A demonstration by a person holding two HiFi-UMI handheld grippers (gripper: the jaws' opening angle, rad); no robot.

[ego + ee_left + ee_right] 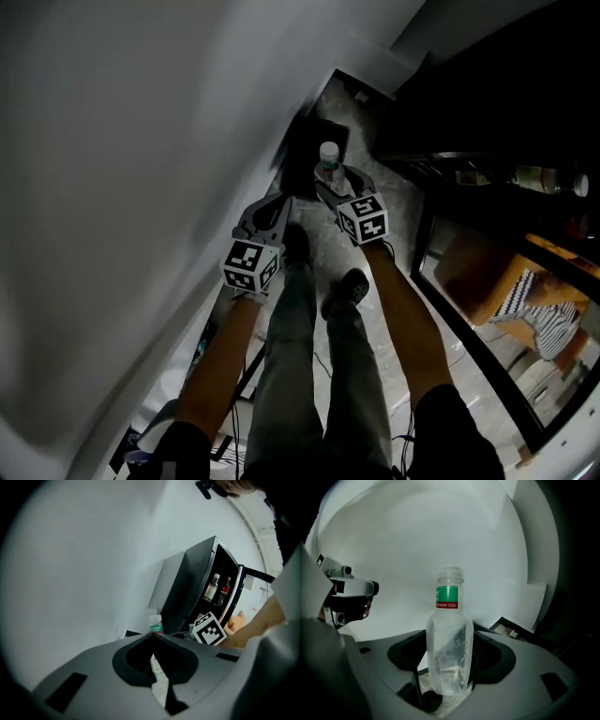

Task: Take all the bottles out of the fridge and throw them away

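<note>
Downward, side by side, right hand-held gripper (330, 181) grasping bottle (449, 644), left hand-held gripper (153, 637) clenched.

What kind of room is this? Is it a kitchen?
Probably a kitchen corner indoors, though that's not certain: a black fridge stands open by a white wall, with bottles inside, over a pale stone-look floor.

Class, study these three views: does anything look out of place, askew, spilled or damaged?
Only the black fridge stands out: its door hangs open, with two bottles still on a shelf inside. The clear bottle in the right gripper stands upright, and no spill shows.
</note>
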